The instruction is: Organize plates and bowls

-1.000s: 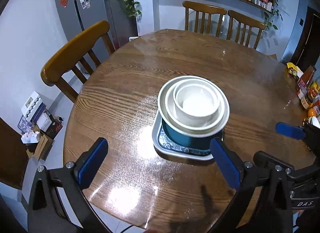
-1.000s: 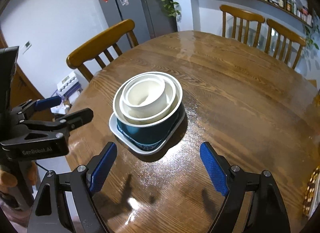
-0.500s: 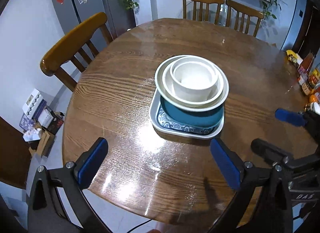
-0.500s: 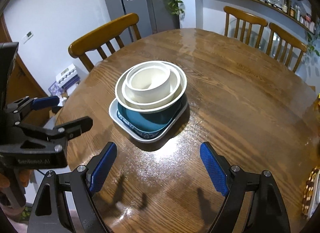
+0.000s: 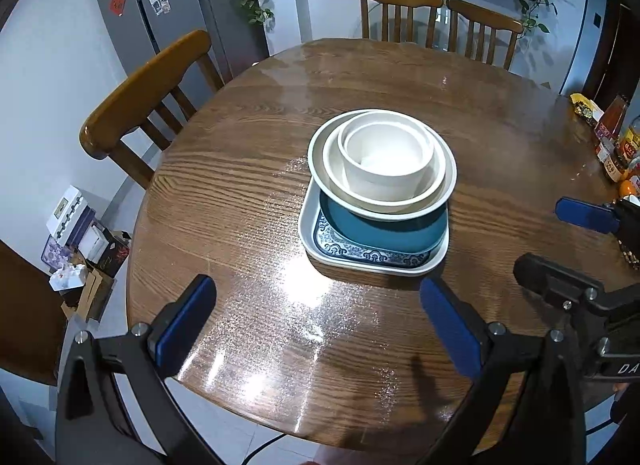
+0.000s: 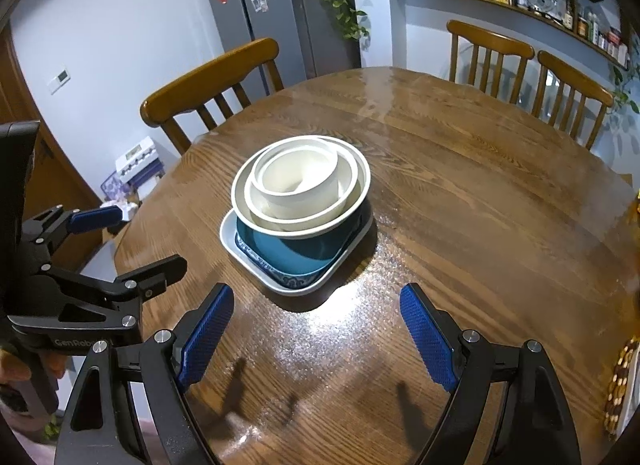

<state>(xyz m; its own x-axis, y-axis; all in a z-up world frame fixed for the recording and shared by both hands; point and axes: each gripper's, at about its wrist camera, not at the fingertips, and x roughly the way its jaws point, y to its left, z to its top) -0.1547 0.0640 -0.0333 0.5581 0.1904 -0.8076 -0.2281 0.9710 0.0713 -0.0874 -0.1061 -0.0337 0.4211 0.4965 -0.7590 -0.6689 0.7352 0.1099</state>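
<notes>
The dishes sit in one neat pile in the middle of the bench [image 5: 224, 193]: a small white bowl [image 5: 386, 159] inside a bigger bowl [image 5: 436, 181], on a blue bowl [image 5: 384, 227], on a patterned tray [image 5: 360, 255]. The pile looks further away than a second ago, so both grippers have backed off. The left gripper [image 5: 316, 329] and right gripper [image 6: 316, 331] have jaws spread wide and hold nothing. The stacking looks done.

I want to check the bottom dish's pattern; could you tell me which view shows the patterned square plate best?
The left wrist view: the patterned square plate shows a broad strip of blue border. The right wrist view shows only a narrow sliver.
</notes>
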